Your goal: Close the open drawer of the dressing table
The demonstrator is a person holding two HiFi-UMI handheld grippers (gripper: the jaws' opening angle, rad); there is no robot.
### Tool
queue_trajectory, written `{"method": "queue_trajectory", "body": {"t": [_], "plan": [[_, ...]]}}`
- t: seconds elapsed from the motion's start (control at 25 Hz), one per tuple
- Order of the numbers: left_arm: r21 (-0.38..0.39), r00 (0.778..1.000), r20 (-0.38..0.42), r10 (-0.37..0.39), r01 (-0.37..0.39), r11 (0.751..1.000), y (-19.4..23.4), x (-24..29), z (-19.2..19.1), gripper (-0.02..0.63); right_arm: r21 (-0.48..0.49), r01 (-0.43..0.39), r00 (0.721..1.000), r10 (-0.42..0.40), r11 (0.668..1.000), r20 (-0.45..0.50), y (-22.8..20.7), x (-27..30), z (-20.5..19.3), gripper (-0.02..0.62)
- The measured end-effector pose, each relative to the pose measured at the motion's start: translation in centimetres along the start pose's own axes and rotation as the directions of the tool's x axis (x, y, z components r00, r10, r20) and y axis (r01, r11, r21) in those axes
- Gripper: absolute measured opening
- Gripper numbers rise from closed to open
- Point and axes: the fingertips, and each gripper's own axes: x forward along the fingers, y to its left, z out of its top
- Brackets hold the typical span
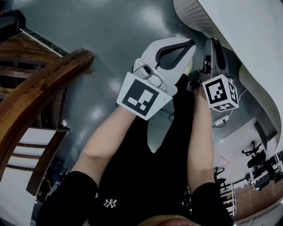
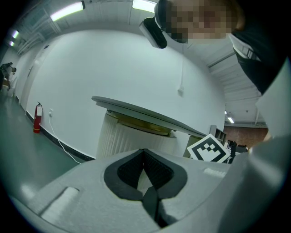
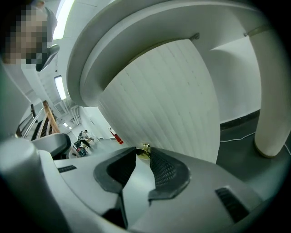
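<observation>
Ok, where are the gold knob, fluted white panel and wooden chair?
gold knob point(image 3: 144, 149), right gripper view, its rounded top
fluted white panel point(image 3: 168, 100), right gripper view, its ribbed face
wooden chair point(image 1: 44, 84), head view, curved back rail

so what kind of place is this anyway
Probably a big lab or workshop hall, not a home: a glossy grey floor, long strip lights overhead, and a red fire extinguisher against a bare white wall.

Left claw point(image 2: 144, 151), tips together and empty, before the ribbed white dressing table point(image 2: 120, 136).
</observation>
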Motion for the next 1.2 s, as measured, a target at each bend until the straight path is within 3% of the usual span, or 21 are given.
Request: {"method": "queue_trajectory", "body": {"t": [0.8,1.08,1.2], "plan": [[0.002,0.998,0.041,0.047,-0.047,0.999,2.4,-0.3,0.2,0.011,-0.097,0.014,0.998,-0.008,0.995,0.066,-0.9,2.5,2.9,0.109],[-0.005,0.999,0.022,0.044,-0.044,0.999,0.9,-1.0,1.0,0.011,-0.136,0.035,0.999,-0.033,0.990,0.012,-0.6,0.2,1.3,0.103],[-0.009,0.999,0.009,0.042,-0.042,0.999,-0.2,-1.7,2.0,0.011,-0.152,0.024,0.999,-0.027,0.988,-0.021,0.5,-1.9,0.8,0.060]]}}
